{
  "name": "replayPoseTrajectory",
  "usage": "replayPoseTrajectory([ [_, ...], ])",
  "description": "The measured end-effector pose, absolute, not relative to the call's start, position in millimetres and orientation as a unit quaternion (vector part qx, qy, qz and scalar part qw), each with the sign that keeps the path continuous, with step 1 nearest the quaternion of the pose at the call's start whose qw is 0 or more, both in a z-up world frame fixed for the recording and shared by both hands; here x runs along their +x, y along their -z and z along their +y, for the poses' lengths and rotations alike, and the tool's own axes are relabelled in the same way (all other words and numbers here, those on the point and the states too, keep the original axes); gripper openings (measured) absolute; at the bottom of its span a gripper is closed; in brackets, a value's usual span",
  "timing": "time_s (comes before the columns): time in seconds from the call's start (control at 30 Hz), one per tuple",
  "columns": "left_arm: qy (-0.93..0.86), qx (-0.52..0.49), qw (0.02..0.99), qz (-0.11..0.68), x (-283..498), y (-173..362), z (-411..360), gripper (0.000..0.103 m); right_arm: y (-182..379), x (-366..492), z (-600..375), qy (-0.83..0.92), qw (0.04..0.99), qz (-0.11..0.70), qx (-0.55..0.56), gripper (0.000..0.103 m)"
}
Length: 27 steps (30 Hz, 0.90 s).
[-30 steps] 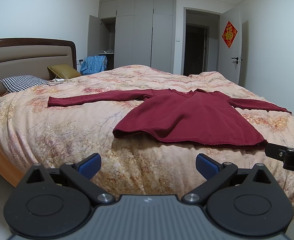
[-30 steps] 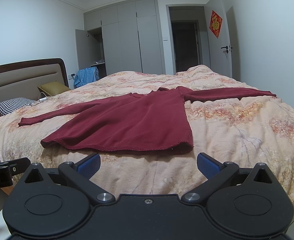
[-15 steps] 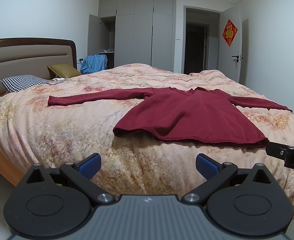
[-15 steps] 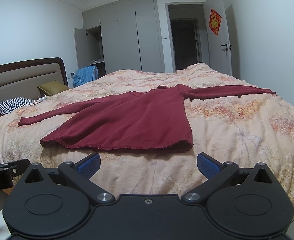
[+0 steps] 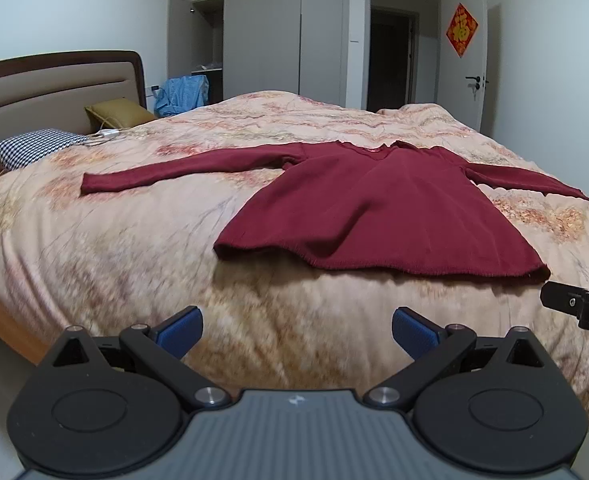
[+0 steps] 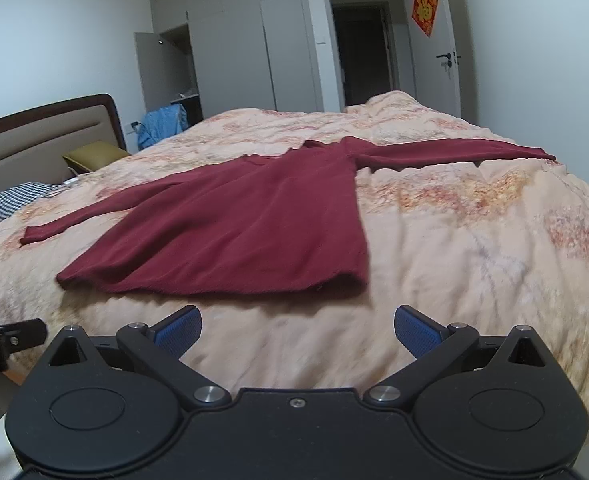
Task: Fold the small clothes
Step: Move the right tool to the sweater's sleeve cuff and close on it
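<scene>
While the dark red long-sleeved top (image 5: 378, 208) lies flat on the floral quilt (image 5: 134, 248) of the bed, both sleeves stretched out sideways and its hem toward the cameras, the left gripper (image 5: 296, 330) hovers short of the hem's left part, jaws wide and holding nothing. The right gripper (image 6: 297, 329) hangs just short of the hem's right corner, jaws equally wide and empty.

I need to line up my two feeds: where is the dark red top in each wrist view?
Left wrist: the dark red top lies spread flat on the bed, centre to right of frame.
Right wrist: the dark red top lies centre to left.
Shared landmark: the red door ornament, upper right in both.
</scene>
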<state>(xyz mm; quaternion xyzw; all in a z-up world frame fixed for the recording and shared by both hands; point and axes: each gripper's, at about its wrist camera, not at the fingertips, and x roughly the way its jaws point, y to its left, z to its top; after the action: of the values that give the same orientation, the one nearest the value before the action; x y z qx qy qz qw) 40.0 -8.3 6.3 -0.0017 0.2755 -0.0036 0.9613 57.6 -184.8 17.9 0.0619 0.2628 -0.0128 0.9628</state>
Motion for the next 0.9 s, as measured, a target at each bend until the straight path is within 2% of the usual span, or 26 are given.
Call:
replayPoseTrajectory([
  [0.53, 0.071, 0.046, 0.963, 0.258, 160.3, -44.6, -78.2, 0.103, -24.9, 143.0, -271.6, 0.092, 0.966, 0.237, 0.038, 0.103],
  [0.9, 0.098, 0.039, 0.957, 0.27, 255.3, -29.4, -126.0, 0.103, -13.2, 216.2, -334.8, 0.134, 0.961, 0.238, 0.03, 0.103],
])
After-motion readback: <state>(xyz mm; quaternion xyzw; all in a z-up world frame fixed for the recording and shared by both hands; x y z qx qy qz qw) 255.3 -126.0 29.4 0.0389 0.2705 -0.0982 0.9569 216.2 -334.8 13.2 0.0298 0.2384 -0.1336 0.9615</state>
